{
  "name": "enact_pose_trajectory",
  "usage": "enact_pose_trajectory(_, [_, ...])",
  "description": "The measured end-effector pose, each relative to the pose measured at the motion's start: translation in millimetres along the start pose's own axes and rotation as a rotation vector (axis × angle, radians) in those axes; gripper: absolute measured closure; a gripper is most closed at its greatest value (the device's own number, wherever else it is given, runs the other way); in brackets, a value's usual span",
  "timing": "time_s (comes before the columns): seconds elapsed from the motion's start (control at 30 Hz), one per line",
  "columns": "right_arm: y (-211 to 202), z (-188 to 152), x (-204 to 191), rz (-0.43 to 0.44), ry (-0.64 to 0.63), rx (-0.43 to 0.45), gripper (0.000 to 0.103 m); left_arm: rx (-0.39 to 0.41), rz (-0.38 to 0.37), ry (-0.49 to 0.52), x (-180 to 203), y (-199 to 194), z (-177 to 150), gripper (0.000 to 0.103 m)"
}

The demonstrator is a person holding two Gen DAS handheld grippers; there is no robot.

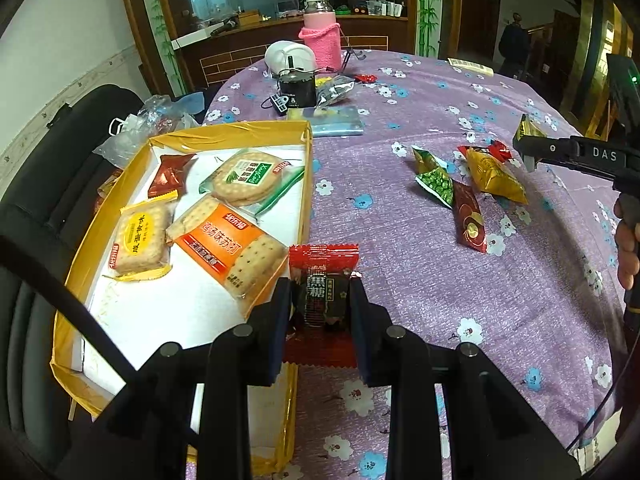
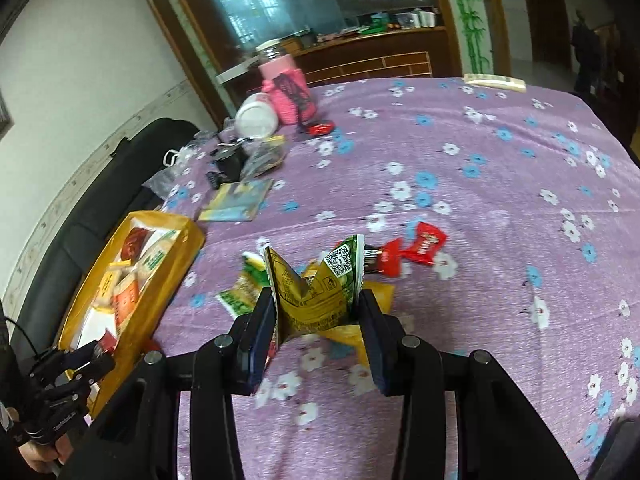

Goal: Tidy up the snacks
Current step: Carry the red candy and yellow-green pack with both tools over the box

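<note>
In the left wrist view my left gripper (image 1: 320, 292) is shut on a red and black candy packet (image 1: 323, 276), just right of the yellow box (image 1: 306, 184)'s near corner. The box holds several biscuit packets (image 1: 224, 248). Loose snacks lie on the cloth: a green pea packet (image 1: 434, 184), a gold packet (image 1: 494, 178) and a dark red packet (image 1: 470, 220). My right gripper (image 2: 317, 300) is shut on a crumpled green-gold packet (image 2: 316, 292), held above those snacks; it also shows as the right gripper (image 1: 528, 148) at the edge. A red candy (image 2: 424, 244) lies beyond.
A pink-sleeved bottle (image 1: 320, 36), a white cap (image 1: 290, 56), a black device (image 1: 296, 86) and a blue-yellow booklet (image 1: 336, 120) crowd the table's far left. A black chair (image 1: 40, 200) stands beside the box. A person (image 1: 514, 40) stands in the far doorway.
</note>
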State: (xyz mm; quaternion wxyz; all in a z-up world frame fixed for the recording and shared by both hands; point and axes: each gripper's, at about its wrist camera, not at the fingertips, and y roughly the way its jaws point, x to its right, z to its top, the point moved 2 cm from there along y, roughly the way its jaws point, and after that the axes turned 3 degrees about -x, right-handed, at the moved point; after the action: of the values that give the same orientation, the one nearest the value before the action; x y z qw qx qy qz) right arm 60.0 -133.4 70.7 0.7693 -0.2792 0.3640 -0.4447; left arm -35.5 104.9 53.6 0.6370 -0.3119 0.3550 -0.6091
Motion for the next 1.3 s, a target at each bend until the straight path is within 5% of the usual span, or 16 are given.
enact_pose_trajectory(0.43, [2, -9, -41, 0.045, -0.086, -0.021, 0.062, 0.007, -0.022, -0.026, -11, -7, 1, 0.073])
enact_pose_trajectory(1.3, [22, -21, -151, 0.198, -0.341, -0.100, 0.062, -0.029, 0.016, -0.348, -161, -10, -19, 0.073])
